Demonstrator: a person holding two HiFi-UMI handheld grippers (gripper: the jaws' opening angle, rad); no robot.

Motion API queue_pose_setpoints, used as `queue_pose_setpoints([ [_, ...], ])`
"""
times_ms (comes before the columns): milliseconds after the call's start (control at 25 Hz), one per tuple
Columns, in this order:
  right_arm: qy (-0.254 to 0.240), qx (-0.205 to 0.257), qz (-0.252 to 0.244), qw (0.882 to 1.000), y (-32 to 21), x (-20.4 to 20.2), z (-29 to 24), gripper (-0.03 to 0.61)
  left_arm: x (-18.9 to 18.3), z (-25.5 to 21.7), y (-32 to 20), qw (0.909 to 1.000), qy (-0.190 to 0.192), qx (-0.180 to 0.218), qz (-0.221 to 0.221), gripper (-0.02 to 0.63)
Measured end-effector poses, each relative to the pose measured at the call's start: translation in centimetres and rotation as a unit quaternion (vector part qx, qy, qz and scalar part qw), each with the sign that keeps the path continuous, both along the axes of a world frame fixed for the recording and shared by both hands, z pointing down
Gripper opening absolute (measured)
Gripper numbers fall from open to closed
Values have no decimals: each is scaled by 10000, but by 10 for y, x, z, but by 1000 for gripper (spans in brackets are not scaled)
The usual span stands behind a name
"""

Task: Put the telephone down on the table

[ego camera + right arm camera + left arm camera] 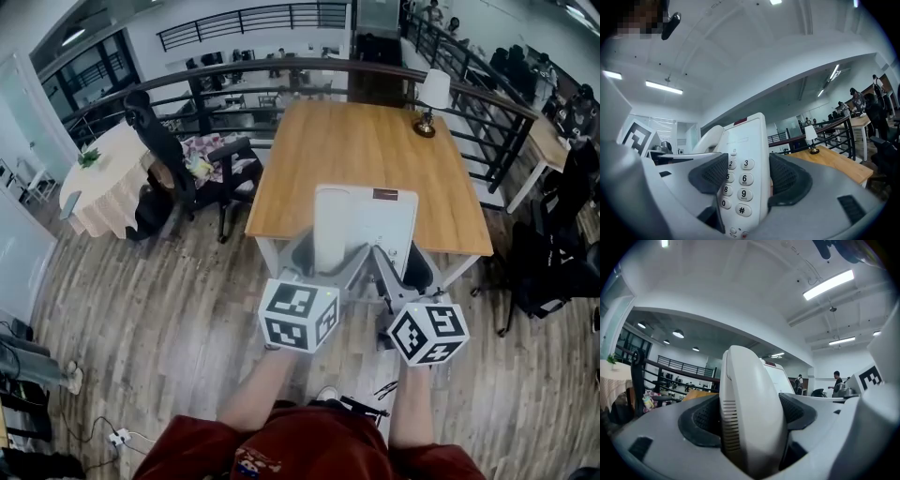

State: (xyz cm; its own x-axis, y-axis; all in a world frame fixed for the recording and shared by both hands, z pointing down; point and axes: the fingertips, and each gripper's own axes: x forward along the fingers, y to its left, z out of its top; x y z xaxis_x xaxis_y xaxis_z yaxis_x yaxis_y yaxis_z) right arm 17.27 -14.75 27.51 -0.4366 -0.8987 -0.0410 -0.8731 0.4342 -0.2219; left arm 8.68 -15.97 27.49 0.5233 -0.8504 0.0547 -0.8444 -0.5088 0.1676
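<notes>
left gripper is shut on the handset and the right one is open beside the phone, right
Not quite. The right gripper is not open: the right gripper view shows its jaws shut on the phone, along the keypad side. The left gripper is shut on the handset, as you say.

Open-plan office mezzanine: railing (281,70), desks (366,159)

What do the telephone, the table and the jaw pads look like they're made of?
Telephone: likely moulded plastic, smooth off-white with a soft sheen and moulded vent slits on the handset.
Table: wood or a wood-look top, warm brown, fairly matt.
Pads: probably rubber, dark grey with a fine dotted texture.
</notes>
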Motion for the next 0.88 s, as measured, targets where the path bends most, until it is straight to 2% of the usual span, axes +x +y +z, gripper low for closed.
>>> queue_pose_setpoints([
  [560, -10, -163, -114, 9998, -74, -2, 18, 284, -2, 18, -72, 9998, -26, -150, -102, 394],
  [880, 96, -247, -28, 9996, -136, -25, 21, 284, -25, 23, -136, 9997, 92, -242, -30, 394],
])
